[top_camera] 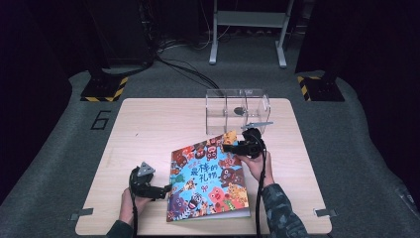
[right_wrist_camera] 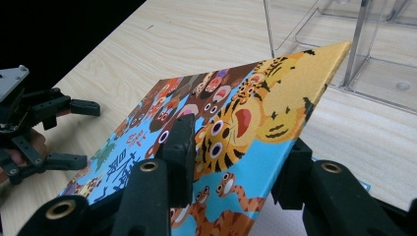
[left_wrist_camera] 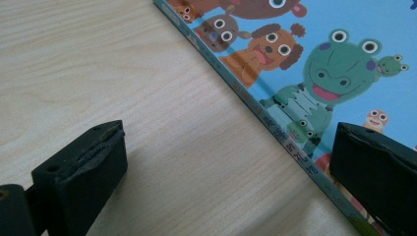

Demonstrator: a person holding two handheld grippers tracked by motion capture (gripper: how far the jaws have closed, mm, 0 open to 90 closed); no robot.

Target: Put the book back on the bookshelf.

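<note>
Right now one picture book (top_camera: 208,181) lies on the wooden table (top_camera: 143,129), near the front and a bit to the right of the middle. Its cover is bright blue and full of cartoon animals: a green frog, a brown dog, an orange tiger and more. Big dark letters sit in the middle of the cover.

Two grippers are at work. The right gripper (top_camera: 233,147) has its jaws closed on the far corner of the book's cover, one jaw on top and one under it, and that corner is tipped up off the table. The left gripper (top_camera: 166,188) sits low by the book's left edge with its jaws spread wide, one over bare wood and one over the cover, holding nothing.

One clear plastic box (top_camera: 236,111) stands just behind the book's lifted corner
</note>
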